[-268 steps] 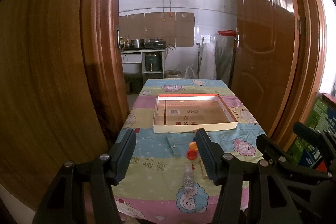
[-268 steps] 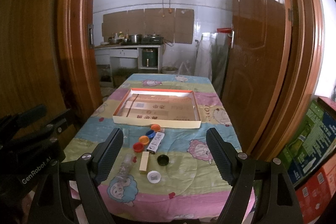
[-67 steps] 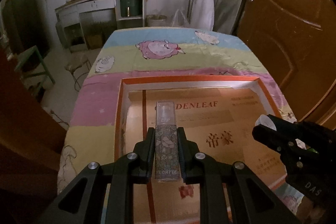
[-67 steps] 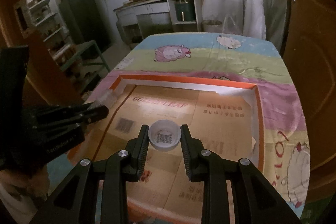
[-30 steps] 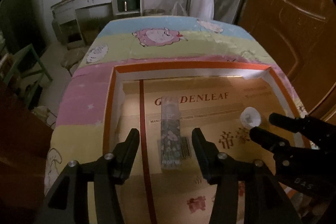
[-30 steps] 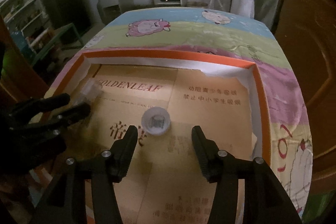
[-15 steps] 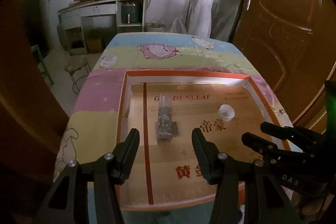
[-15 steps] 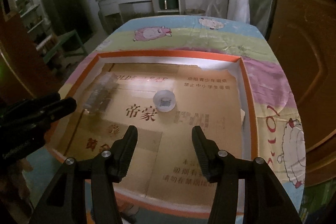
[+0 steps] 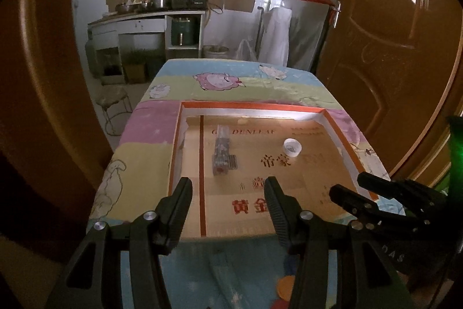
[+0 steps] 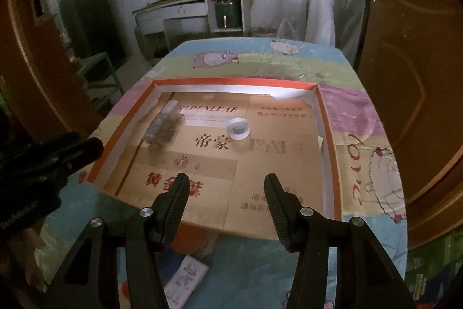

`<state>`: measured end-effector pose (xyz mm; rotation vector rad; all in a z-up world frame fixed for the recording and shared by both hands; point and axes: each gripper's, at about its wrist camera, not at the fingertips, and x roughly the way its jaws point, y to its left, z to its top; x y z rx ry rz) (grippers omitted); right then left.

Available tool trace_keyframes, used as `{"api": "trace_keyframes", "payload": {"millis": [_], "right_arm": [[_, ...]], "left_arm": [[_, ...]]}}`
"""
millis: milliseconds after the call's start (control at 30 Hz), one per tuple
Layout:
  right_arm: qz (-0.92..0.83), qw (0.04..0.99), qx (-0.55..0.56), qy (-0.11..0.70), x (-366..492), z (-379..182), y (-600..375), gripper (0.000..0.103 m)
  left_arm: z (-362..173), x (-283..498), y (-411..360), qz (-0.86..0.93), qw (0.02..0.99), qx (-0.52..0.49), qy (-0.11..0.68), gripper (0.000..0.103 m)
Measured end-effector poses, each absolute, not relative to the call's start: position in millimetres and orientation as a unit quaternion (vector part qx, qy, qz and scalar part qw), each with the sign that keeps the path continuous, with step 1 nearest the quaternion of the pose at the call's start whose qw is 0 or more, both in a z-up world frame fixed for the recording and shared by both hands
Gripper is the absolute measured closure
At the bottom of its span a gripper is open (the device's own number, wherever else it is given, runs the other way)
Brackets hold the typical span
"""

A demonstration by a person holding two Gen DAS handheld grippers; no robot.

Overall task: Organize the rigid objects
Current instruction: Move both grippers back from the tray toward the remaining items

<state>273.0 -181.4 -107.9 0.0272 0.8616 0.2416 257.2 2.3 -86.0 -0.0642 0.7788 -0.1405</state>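
Clear patterned tube (image 9: 221, 153) lies flat in the shallow cardboard tray (image 9: 345, 148), left side, with the round white cap (image 9: 292, 147) sitting well apart to its right. Both my grippers, left (image 9: 228, 193) and right (image 10: 226, 193), hang spread wide and empty near the tray's front edge.
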Motion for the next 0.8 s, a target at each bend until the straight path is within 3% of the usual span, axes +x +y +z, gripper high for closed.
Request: {"api": "trace_keyframes", "payload": {"millis": [800], "right_arm": [[0.088, 0.919, 0.031, 0.382, 182, -77, -182, 0.047]], "left_arm": [[-66, 177, -5, -0.060, 0.938, -0.009, 0.342, 0.051]]}}
